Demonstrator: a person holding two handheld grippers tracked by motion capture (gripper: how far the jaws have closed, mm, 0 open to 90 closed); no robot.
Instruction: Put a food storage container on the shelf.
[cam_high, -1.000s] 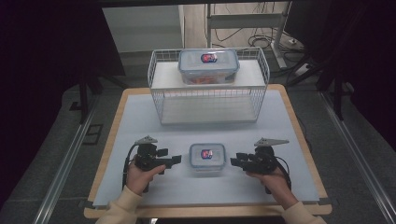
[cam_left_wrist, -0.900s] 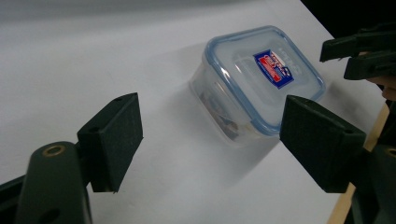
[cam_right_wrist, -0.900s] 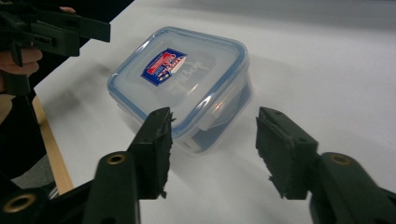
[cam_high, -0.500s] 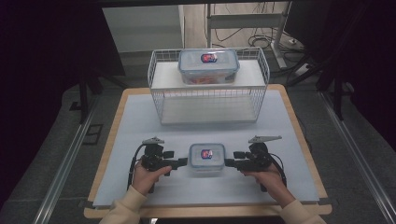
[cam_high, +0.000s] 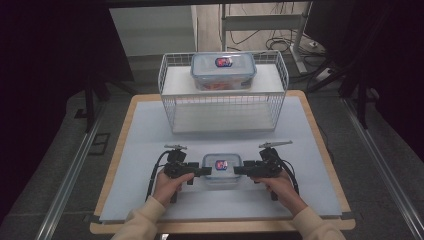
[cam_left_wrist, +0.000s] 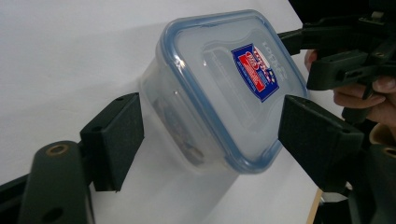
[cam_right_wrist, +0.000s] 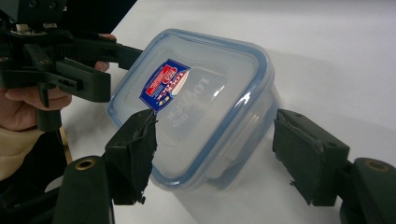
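Note:
A small clear container (cam_high: 218, 167) with a blue-rimmed lid and a red and blue label stands on the white sheet near the table's front. My left gripper (cam_high: 206, 171) is at its left end and my right gripper (cam_high: 239, 170) at its right end. In the left gripper view the container (cam_left_wrist: 219, 93) has its near end between the open jaws of the left gripper (cam_left_wrist: 212, 116). In the right gripper view the jaws of the right gripper (cam_right_wrist: 217, 130) have just been opening and flank the container (cam_right_wrist: 201, 102) with a gap at the right pad (cam_right_wrist: 308, 158).
A white wire basket rack (cam_high: 170, 107) stands at the back of the table. A larger lidded container (cam_high: 223, 70) with something orange inside rests on its top shelf. The table's wooden edge (cam_high: 320, 135) frames the sheet. Cables lie on the floor behind.
Both hands have moved inward toward the small container, from either side. The jaws that stood apart from it now flank its two ends.

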